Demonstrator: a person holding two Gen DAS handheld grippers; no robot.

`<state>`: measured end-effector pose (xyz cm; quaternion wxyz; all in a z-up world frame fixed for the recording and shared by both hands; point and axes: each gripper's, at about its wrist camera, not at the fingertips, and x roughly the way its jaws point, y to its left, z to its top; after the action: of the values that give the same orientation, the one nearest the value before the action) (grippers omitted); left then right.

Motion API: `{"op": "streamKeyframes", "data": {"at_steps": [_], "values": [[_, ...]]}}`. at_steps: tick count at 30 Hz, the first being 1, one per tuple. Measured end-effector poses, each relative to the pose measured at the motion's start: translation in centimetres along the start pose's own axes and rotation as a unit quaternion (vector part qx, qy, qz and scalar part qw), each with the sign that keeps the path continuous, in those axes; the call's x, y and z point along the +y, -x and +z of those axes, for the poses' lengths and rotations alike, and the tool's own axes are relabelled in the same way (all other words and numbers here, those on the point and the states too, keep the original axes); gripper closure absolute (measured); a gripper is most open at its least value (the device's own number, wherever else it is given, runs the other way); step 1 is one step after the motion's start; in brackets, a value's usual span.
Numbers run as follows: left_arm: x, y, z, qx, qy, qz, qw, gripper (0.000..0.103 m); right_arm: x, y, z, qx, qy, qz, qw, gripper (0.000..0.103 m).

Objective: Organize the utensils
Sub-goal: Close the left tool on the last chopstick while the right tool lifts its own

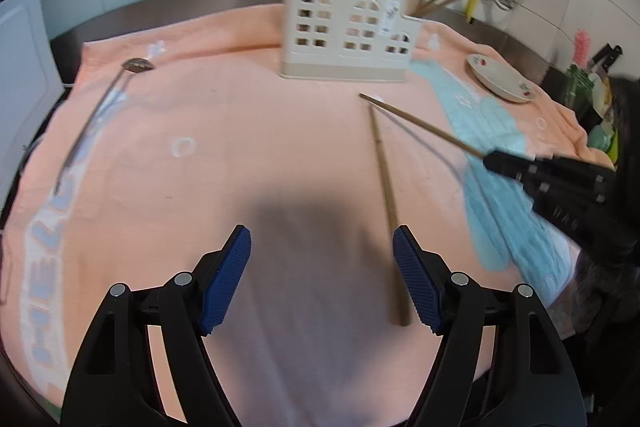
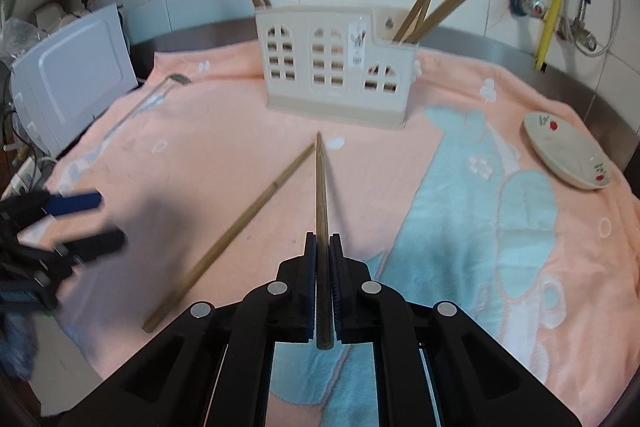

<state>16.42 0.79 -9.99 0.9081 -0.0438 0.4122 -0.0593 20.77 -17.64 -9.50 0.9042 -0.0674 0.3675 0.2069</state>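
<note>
Chopstick-sorting is the step in hand, judging by how things lie. The right gripper has its jaws pressed together on one wooden chopstick, which runs straight forward out of the pads with its thin tip pointing at the far cream utensil holder. In the left wrist view the same held chopstick comes in from the right, slanting up off the peach towel, so it looks lifted rather than resting.

A second chopstick lies flat on the towel, its thick end near, just beside the right pad of the left gripper, whose blue pads stand wide apart with nothing between them. A long-handled metal spoon lies at the far left of the towel, well apart from both tools, and a small patterned plate sits at the far right.

The holder already has chopsticks standing in its left and right compartments (the middle one appears empty, though its inside is hard to see).

Next, I judge, the right hand must carry its chopstick to the holder, tilt it upright and let it drop tip-down into a compartment with its fellows. The left gripper is well placed to shift slightly right and close on the loose chopstick.
</note>
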Motion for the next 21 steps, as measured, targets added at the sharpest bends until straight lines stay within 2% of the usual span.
{"op": "streamKeyframes", "data": {"at_steps": [2,8,14,16,18,21], "values": [[-0.7,-0.5,-0.2,0.005,-0.005,-0.010,0.9999,0.032,-0.3,0.8,0.3,-0.009,-0.001,0.001,1.000,0.097],[-2.0,-2.0,-0.6,0.019,-0.010,-0.039,0.9990,0.048,-1.0,3.3,1.2,-0.034,-0.002,0.005,0.999,0.097],[-2.9,-3.7,-0.7,0.035,-0.012,-0.058,0.9976,0.072,-1.5,4.8,1.8,-0.049,-0.001,0.009,0.999,0.097],[-3.2,-4.1,-0.8,0.038,-0.013,-0.063,0.9972,0.074,-1.6,5.3,1.9,-0.054,-0.001,0.009,0.999,0.097],[-3.7,-4.7,-0.8,0.044,-0.018,-0.066,0.9967,0.081,-1.7,5.6,2.0,-0.057,0.000,0.009,0.998,0.097],[-4.0,-5.3,-0.8,0.048,-0.016,-0.064,0.9967,0.082,-2.0,6.0,2.1,-0.060,-0.001,0.008,0.998,0.097]]}}
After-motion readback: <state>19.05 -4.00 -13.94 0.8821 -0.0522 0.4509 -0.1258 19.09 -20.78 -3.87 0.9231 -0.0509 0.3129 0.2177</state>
